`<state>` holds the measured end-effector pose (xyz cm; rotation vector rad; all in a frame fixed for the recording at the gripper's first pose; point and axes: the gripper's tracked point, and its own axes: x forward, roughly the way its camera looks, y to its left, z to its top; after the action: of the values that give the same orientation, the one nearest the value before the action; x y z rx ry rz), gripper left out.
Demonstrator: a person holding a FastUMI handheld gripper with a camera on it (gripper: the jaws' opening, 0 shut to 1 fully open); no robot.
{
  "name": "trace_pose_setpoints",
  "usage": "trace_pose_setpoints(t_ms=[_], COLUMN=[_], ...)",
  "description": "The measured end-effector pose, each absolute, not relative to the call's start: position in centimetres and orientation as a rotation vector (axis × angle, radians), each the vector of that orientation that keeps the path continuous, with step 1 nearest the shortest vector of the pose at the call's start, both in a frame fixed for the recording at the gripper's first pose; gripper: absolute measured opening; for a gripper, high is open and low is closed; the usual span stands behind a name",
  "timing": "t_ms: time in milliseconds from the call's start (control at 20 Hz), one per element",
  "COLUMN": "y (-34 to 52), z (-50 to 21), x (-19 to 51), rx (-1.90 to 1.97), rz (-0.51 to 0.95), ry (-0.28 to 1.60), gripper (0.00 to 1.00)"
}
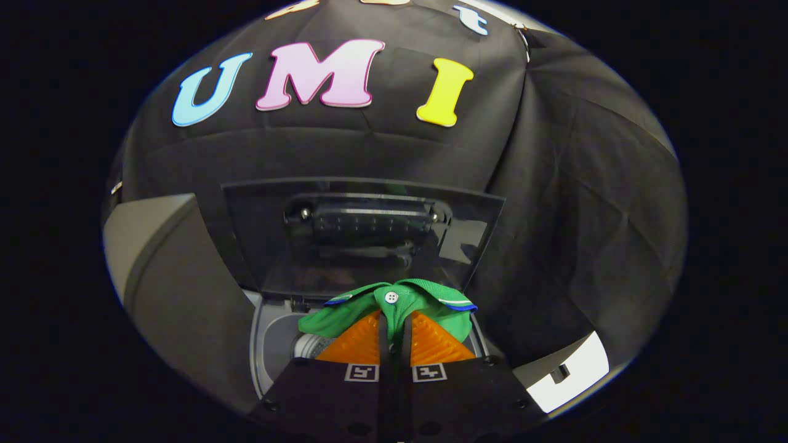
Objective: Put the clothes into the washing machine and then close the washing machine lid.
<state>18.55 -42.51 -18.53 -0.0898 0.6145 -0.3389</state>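
Jaws clamped on small green collared knit shirt (394,306), held above open grey washing machine drum (280,344); dark glass lid (363,237) raised. Loading step; shirt apparently not yet inside. Next: lower into drum, release.

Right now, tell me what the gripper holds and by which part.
The gripper is shut on the green shirt, both fingers pinching the fabric just below its collar and white button, above the open washing machine drum.

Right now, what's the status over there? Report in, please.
Tool shut on green shirt. Shirt hanging over open washer tub. Lid standing up behind it. Nothing visibly blocking the drop.
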Motion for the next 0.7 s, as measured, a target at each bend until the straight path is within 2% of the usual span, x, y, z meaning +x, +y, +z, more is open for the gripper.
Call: trace_pose_setpoints(t_ms=[700], y=[-43.3], z=[-34.9], x=[18.9], rx=[-0.050], rz=[-0.292], ry=[0.874], gripper=[0.05])
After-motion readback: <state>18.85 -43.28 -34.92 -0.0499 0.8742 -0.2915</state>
